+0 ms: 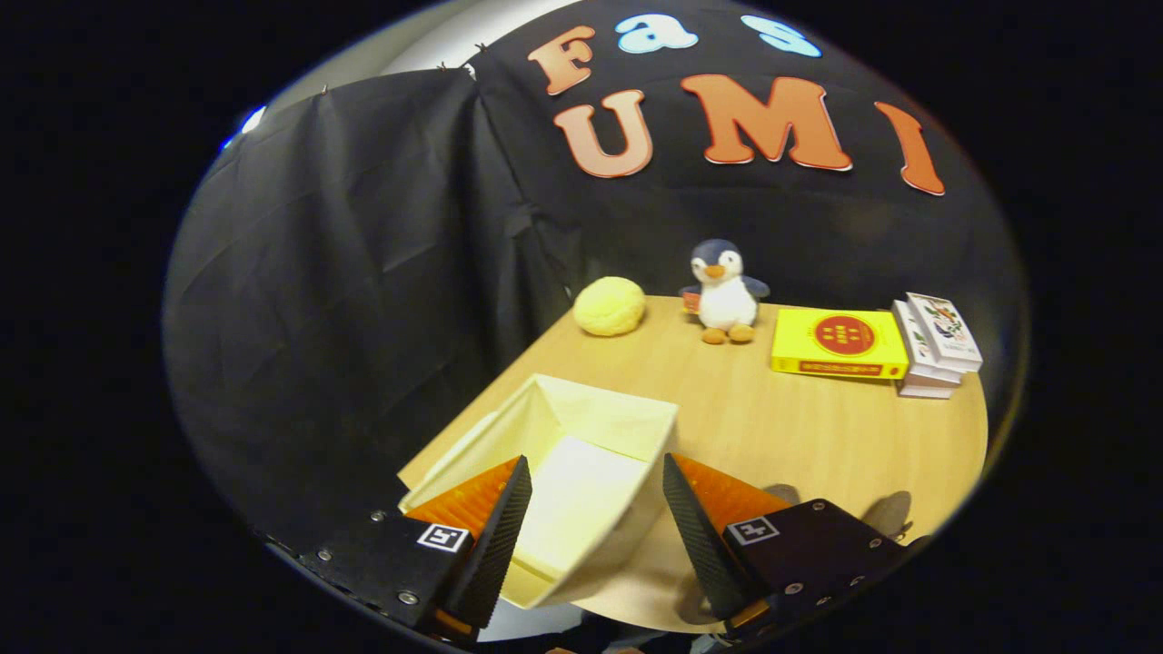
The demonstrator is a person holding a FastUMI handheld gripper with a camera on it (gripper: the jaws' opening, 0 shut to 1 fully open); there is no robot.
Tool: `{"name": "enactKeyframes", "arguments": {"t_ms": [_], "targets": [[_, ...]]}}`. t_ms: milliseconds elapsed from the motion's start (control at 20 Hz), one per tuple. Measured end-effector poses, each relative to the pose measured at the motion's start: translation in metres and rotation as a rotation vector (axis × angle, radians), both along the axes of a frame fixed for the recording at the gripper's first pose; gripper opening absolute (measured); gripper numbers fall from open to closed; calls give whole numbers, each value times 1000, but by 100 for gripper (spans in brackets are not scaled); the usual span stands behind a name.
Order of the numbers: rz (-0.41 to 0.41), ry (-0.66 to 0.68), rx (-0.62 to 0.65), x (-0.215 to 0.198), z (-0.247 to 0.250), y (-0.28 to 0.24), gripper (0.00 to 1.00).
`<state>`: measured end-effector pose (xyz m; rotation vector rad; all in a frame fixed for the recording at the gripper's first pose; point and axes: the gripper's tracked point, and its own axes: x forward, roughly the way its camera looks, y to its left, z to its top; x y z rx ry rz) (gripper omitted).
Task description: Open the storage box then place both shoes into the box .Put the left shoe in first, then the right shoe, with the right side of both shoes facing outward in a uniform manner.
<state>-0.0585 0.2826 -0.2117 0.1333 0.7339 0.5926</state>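
Jaws spread, gripping nothing, gripper [595, 481] over open cream box [581, 454] on wooden counter [818, 436]. Penguin toy [724, 295], yellow ball [610, 306], yellow book [839, 342] near black cloth wall [345, 272].

The open cream-coloured fabric storage box [581, 454] is plain pale cream inside and out, no pattern. It sits on a light wooden worktop [818, 436] with a faint grain. Further back there's a fuzzy pale yellow ball [610, 306], and a plush penguin toy [725, 291] that's dark blue-grey with a white belly and orange beak and feet. The flat bright yellow box [838, 343] has a red circle on top. The stacked white packets [936, 343] have colourful flowery prints.
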Motion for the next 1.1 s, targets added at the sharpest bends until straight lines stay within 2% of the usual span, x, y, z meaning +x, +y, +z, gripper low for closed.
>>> {"name": "enactKeyframes", "arguments": {"t_ms": [200, 400, 700, 900, 1000, 1100], "targets": [[-110, 65, -81, -5, -51, -63, 88], [-162, 102, -146, -14, -90, -100, 88], [-132, 163, -215, -34, -134, -116, 84], [-133, 187, -260, -30, -162, -120, 81], [-146, 188, -287, -22, -176, -122, 77], [-159, 198, -309, -15, -191, -123, 65]]}}
